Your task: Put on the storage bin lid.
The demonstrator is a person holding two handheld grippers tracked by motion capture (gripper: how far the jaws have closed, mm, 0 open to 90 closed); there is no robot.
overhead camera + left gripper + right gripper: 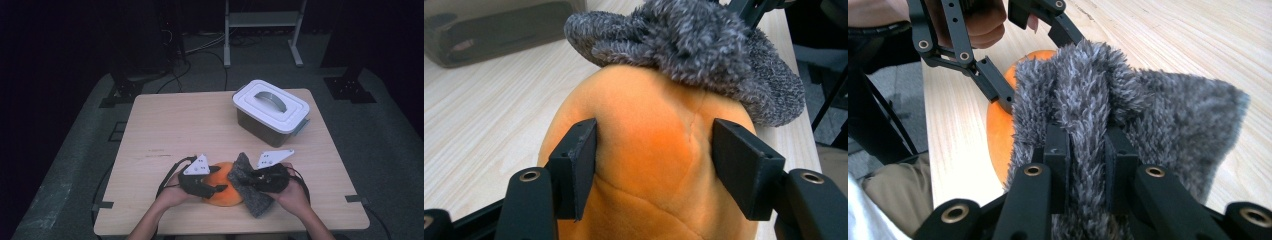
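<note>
1. Orange plush toy point(226, 192) lies near the front edge of the wooden table point(165, 130), roughly midway along it, between the person's two hands.
2. Grey fuzzy cloth point(248, 186) is draped against the plush toy's right side and runs toward the front edge, stopping short of it.
3. The left gripper point(207, 189) comes at the plush toy from the left. In the left gripper view its jaws stand on either side of the orange body point(649, 165): the left pad lies against the plush, while a thin gap seems to show at the right pad, so a firm grip cannot be confirmed.
4. The right gripper point(250, 179) has a fold of the cloth pinched tight between its nearly closed jaws, plain in the right gripper view point(1087, 165).
5. That same view shows the left gripper's black linkage point(993, 82) reaching round the plush toy point(998, 135), and the table's near edge just past it.
6. The left gripper view alone shows the cloth point(694, 50) sitting like a cap on the top of the plush toy.
7. Left of the hands the tabletop is bare to its side edge; right of them a narrower strip stays free.
8. Farther back, toward the right rear corner, stands a lidded storage box point(270, 111) with a white lid and grey handle, well apart from the hands, with open wood between.
9. Beyond the table, cables point(200, 55) lie on the floor.
</note>
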